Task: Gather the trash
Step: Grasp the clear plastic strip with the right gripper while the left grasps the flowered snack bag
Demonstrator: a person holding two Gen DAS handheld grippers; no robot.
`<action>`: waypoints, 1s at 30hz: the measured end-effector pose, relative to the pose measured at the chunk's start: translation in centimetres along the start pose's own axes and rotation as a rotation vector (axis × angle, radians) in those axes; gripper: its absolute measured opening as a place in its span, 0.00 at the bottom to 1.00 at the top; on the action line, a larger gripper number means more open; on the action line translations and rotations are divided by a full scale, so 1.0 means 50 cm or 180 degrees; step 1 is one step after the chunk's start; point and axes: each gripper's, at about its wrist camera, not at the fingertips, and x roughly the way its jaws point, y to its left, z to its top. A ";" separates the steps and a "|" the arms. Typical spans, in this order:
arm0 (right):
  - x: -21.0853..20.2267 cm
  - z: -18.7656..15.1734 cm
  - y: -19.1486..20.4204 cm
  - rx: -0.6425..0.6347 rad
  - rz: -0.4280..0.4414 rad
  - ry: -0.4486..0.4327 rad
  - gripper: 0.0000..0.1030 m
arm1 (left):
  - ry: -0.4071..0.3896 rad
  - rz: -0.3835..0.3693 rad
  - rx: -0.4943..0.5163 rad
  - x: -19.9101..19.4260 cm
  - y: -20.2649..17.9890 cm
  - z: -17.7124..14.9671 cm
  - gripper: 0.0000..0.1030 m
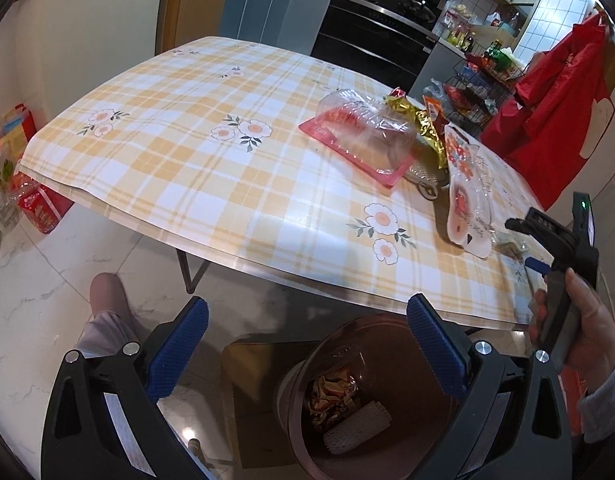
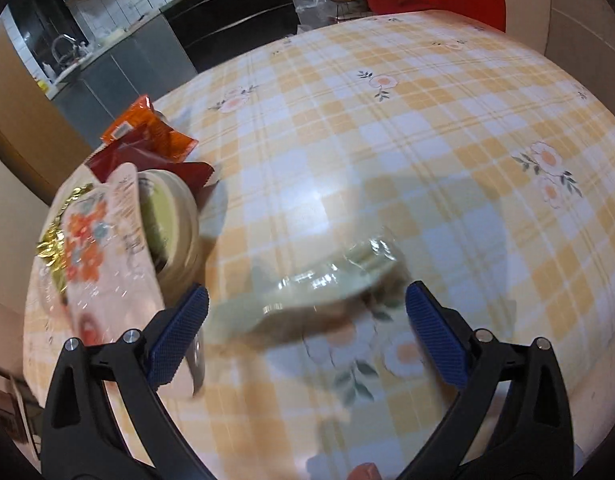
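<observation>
While your left gripper (image 1: 307, 344) hangs with jaws spread wide and empty at the bottom of the frame, the round brown trash bin (image 1: 391, 344) sits just below it, holding crumpled wrappers and white foam netting. Your right gripper (image 2: 307, 334) is spread too, a blurred clear plastic wrapper (image 2: 307, 296) lying between its fingers on the yellow checked tablecloth (image 2: 387, 160). More packaging is piled at centre left: an orange packet (image 2: 147, 132) and a flowered plastic sleeve (image 2: 103, 240).

Glossy checked tablecloth (image 2: 387, 140) reflects light ahead of the right gripper (image 2: 307, 320), whose blue pads (image 2: 179, 334) look rough and knurled. Between them lies crinkly clear plastic wrapper (image 2: 307, 292). Left, shiny gold foil (image 2: 53, 240).
</observation>
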 end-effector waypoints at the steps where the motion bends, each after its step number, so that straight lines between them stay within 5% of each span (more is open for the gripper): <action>1: 0.004 0.001 0.003 -0.0042 -0.0044 -0.0015 0.95 | 0.0009 -0.0005 0.0004 0.004 -0.001 0.001 0.94; 7: 0.022 -0.011 0.037 -0.0685 -0.0139 -0.0027 0.94 | 0.0029 -0.0071 0.0052 0.032 -0.022 0.018 0.94; 9: 0.017 -0.017 0.035 -0.0799 -0.0137 -0.0046 0.86 | 0.0033 -0.0145 0.0051 0.042 -0.031 0.026 0.94; 12: 0.005 -0.019 0.021 -0.0954 -0.0133 -0.0080 0.69 | 0.0062 -0.0235 0.0106 0.060 -0.055 0.043 0.93; 14: -0.004 -0.020 0.010 -0.0980 -0.0090 -0.0090 0.43 | 0.0074 -0.0332 0.0159 0.072 -0.079 0.055 0.87; 17: -0.018 -0.022 -0.012 -0.0981 0.0026 -0.0082 0.24 | 0.0120 -0.0468 0.0233 0.092 -0.114 0.069 0.75; 30: -0.104 -0.043 -0.073 -0.0596 0.0572 -0.0381 0.20 | 0.0210 -0.0895 0.0553 0.182 -0.260 0.147 0.47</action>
